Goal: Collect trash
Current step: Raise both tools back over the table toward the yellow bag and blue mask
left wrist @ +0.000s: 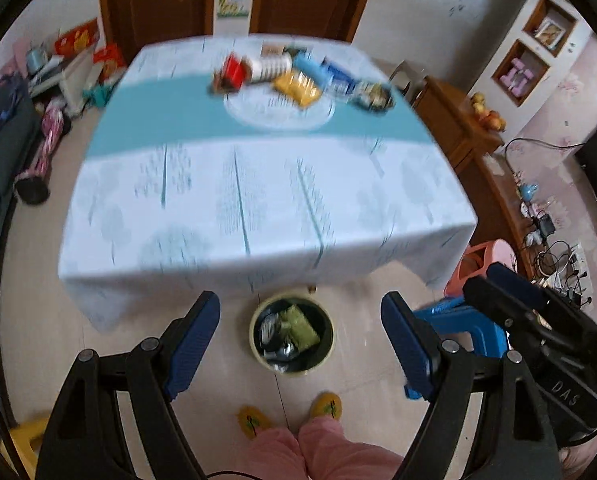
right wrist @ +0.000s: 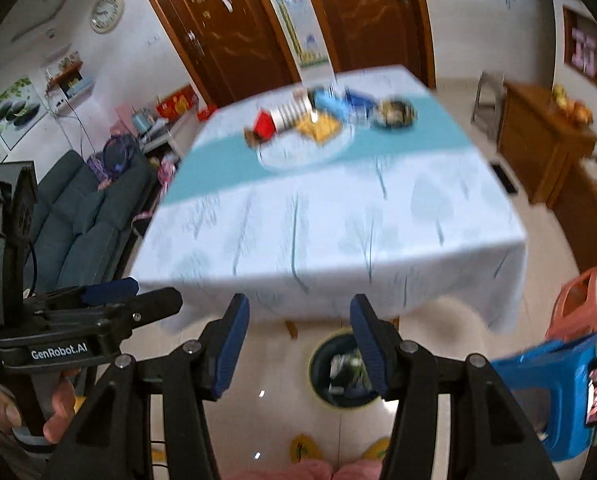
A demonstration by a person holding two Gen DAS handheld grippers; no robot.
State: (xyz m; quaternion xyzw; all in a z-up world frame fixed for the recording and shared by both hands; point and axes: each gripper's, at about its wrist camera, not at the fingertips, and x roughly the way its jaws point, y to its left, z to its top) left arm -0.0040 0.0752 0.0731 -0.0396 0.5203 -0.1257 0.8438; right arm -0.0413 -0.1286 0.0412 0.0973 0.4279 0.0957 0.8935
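Several pieces of trash lie in a blurred heap on the far half of the table point(left wrist: 258, 200): a red packet point(left wrist: 234, 70), a yellow wrapper point(left wrist: 298, 88), a blue packet point(left wrist: 312, 68) and a dark bowl point(left wrist: 374, 96). The same heap shows in the right wrist view, with the red packet point(right wrist: 264, 124) and yellow wrapper point(right wrist: 320, 126). A round bin point(left wrist: 291, 334) with trash in it stands on the floor before the table, also seen as the bin point(right wrist: 338, 372). My left gripper point(left wrist: 300, 340) hangs open and empty above the bin. My right gripper point(right wrist: 298, 344) is open and empty too.
A blue plastic stool point(right wrist: 554, 384) and a pink stool point(right wrist: 586, 300) stand to the right of the bin. A dark sofa point(right wrist: 86, 216) runs along the left, a wooden cabinet point(right wrist: 546, 140) along the right. The person's yellow slippers point(left wrist: 326, 406) and pink trouser legs are below.
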